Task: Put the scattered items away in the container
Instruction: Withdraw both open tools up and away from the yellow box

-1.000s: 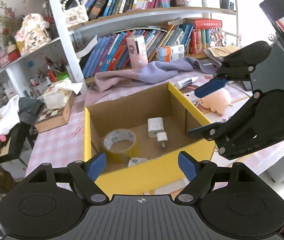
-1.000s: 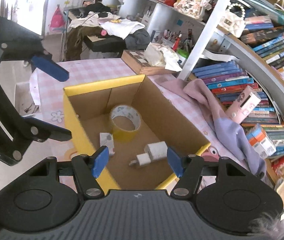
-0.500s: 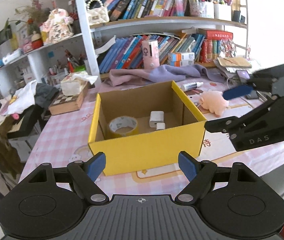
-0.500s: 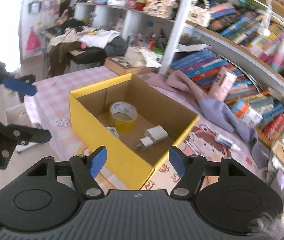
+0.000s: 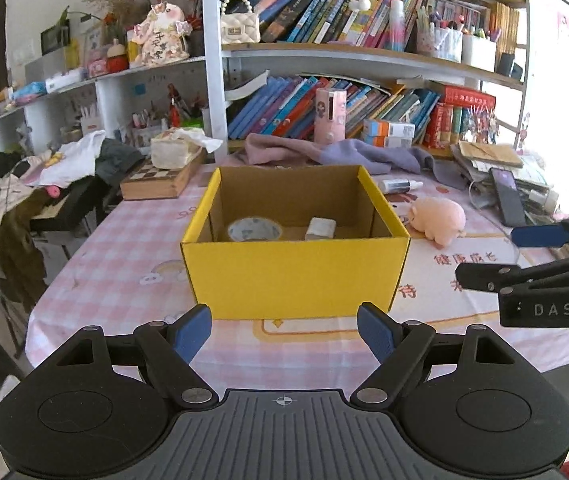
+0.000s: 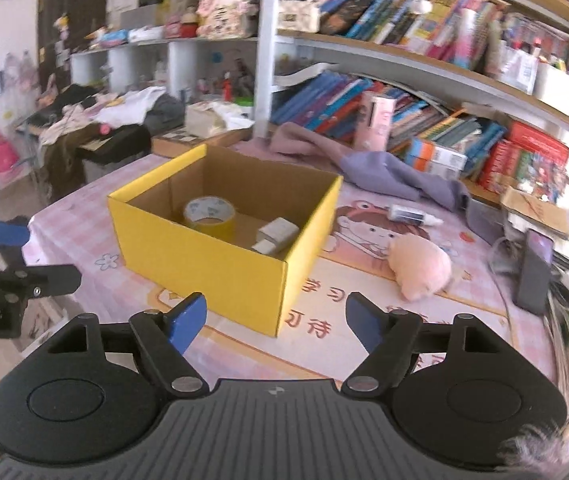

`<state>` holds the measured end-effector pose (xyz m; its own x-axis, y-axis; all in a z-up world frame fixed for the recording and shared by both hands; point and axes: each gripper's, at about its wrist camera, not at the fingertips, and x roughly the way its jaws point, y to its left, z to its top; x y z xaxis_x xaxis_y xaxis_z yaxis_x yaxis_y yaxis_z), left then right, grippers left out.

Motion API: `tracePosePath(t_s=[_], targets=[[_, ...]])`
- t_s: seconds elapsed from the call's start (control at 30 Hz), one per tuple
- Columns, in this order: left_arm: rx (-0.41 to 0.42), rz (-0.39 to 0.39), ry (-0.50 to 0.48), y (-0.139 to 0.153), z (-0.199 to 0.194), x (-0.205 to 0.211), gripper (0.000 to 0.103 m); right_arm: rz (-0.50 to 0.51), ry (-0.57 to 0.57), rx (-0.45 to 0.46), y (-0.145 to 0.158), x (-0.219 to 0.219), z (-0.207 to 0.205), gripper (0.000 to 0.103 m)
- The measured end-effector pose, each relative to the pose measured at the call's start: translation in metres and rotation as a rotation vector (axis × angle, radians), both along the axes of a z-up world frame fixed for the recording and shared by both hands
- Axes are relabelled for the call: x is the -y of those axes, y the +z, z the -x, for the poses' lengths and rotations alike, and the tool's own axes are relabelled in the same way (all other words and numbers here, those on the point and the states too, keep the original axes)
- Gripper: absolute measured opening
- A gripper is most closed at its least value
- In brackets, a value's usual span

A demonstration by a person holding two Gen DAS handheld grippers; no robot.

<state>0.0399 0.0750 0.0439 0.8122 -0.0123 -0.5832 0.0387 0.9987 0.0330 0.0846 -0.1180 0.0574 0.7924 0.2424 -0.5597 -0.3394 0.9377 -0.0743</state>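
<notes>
Both claws have drawn back from the box since a second ago. I log: left claw [image 5: 284, 330] wide, empty; right claw [image 6: 274, 322] opening, empty. One yellow box [image 5: 296, 276] between and beyond them, holding one tape roll [image 5: 254, 230] and white chargers [image 6: 276, 234]. Outside, on the pink checked tablecloth [image 5: 124, 264]: one plush pig [image 6: 420, 268], one small bottle [image 6: 412, 214]. Bookshelves [image 5: 364, 56] behind.

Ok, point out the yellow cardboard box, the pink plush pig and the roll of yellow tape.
Yellow cardboard box [image 5: 296, 276], left wrist view, front wall.
Pink plush pig [image 5: 438, 220], left wrist view, middle of its body.
Roll of yellow tape [image 6: 209, 216], right wrist view, its top rim.
</notes>
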Motion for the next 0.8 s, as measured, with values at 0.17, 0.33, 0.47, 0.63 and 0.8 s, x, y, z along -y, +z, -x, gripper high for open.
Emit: tracePosePath(t_s=[0.17,0.33,0.47,0.63,0.8], targets=[[0.001,-0.016,0.021,-0.008,0.009,0.009,0.092,0.002,-0.031,0.026,-0.008,0.003,0.017,0.083],[-0.021,-0.049,0.014,-0.016,0.016,0.019,0.094,0.012,-0.041,-0.002,-0.021,0.007,0.029,0.083],[-0.041,-0.039,0.005,-0.02,0.02,0.025,0.095,0.022,-0.055,0.001,-0.027,0.009,0.041,0.085],[-0.052,-0.036,0.007,-0.024,0.025,0.029,0.099,0.03,-0.074,0.0,-0.033,0.015,0.05,0.085],[-0.074,-0.042,0.012,-0.031,0.026,0.033,0.099,0.042,-0.068,-0.01,-0.042,0.016,0.057,0.085]])
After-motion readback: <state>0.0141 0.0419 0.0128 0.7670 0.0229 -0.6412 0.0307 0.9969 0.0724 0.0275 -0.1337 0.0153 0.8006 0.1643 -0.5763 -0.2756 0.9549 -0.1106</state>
